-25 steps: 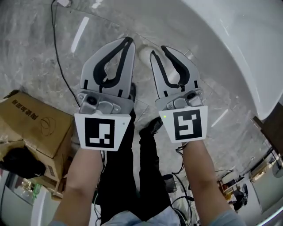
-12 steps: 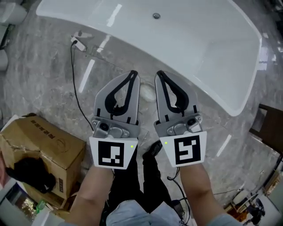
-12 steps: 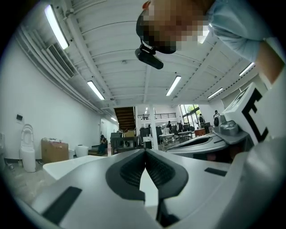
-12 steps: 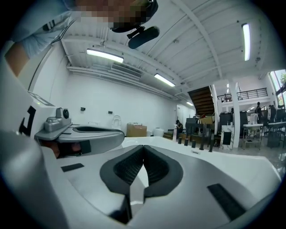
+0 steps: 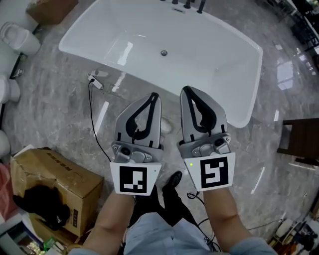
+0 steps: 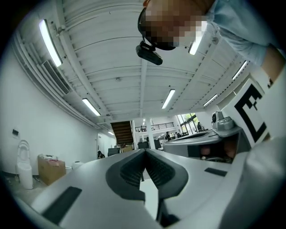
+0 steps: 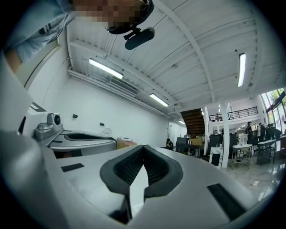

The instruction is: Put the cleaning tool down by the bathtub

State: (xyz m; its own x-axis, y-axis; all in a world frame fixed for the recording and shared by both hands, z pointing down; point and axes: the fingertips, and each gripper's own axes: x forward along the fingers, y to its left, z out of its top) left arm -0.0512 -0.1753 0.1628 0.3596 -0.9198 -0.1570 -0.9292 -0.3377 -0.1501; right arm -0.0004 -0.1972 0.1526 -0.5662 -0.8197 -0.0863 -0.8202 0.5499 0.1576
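Cleaning tool (image 5: 166, 125), only a pale bit of it showing, lies on the marble floor (image 5: 60, 112) just beside the white bathtub (image 5: 224, 74), between the left gripper (image 5: 154, 95) and right gripper (image 5: 187, 90), which hover side by side before the bathtub, jaws of each pressed together on nothing.

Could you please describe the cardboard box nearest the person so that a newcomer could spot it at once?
Start at the white bathtub on the grey marble floor and come back towards the person's left side. There, at the head view's lower left, sits the cardboard box. Unlike the other brown box beyond the tub, it has a black bundle lying on it.
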